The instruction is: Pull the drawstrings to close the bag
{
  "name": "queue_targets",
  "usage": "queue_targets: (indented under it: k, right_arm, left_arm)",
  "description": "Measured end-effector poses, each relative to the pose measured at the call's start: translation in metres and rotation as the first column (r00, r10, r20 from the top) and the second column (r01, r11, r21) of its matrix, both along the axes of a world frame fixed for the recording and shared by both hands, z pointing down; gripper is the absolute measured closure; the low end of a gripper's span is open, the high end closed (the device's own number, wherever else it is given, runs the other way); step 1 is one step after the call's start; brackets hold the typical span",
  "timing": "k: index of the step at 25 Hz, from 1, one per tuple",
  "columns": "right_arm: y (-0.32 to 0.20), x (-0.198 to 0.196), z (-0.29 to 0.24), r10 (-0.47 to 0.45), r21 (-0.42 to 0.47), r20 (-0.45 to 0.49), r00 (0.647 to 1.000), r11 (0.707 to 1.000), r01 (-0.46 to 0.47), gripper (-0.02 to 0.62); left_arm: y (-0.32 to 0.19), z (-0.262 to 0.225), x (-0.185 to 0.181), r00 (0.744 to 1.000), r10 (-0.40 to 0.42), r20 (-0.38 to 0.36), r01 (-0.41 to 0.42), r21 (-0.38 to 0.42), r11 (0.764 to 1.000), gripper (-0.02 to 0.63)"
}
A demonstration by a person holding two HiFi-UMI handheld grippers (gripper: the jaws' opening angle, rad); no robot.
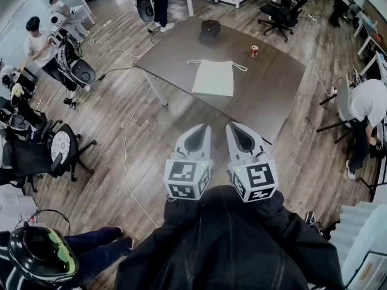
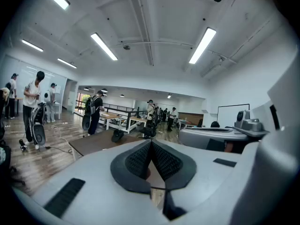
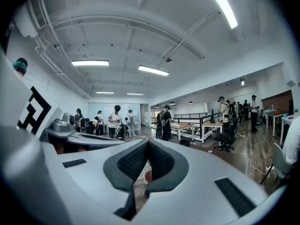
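A white drawstring bag (image 1: pixel 213 77) lies flat on the brown table (image 1: pixel 266 95), its cords (image 1: pixel 237 65) spread along its far edge. Both grippers are held side by side close to the person's body, well short of the table and off the bag. My left gripper (image 1: pixel 204 127) is shut with nothing in it, its dark pads (image 2: pixel 140 159) meeting at the tip. My right gripper (image 1: pixel 231 125) is shut and empty too, pads (image 3: pixel 160 161) pressed together. Both gripper views look level across the room, so the bag does not show in either.
A red can (image 1: pixel 254 51) and a black object (image 1: pixel 210 32) stand on the table's far side. A cable (image 1: pixel 128 144) runs over the wooden floor left of the table. Office chairs (image 1: pixel 57 150) and several people stand around the room; a person bends at the right (image 1: pixel 369 104).
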State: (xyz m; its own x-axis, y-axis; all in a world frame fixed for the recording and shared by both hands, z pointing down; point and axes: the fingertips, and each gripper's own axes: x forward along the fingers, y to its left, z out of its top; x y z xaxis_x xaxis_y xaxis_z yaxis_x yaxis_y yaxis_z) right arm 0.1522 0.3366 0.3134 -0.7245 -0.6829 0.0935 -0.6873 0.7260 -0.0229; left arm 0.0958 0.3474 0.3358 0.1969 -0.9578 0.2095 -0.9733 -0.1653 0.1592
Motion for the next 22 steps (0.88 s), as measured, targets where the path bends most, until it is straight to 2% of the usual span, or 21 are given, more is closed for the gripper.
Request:
queue_targets:
  k: [12, 22]
  right_arm:
    - [0.001, -0.025, 0.009, -0.010, -0.008, 0.036, 0.999, 1.000, 0.010, 0.574]
    - [0.013, -0.056, 0.031, 0.005, -0.061, -0.016, 1.000, 0.998, -0.006, 0.574]
  left_arm:
    - [0.001, 0.013, -0.024, 1.000, 0.018, 0.004, -0.018, -0.013, 1.000, 0.572]
    - [0.014, 0.034, -0.055, 0.999, 0.029, -0.015, -0.030, -0.048, 0.998, 0.572]
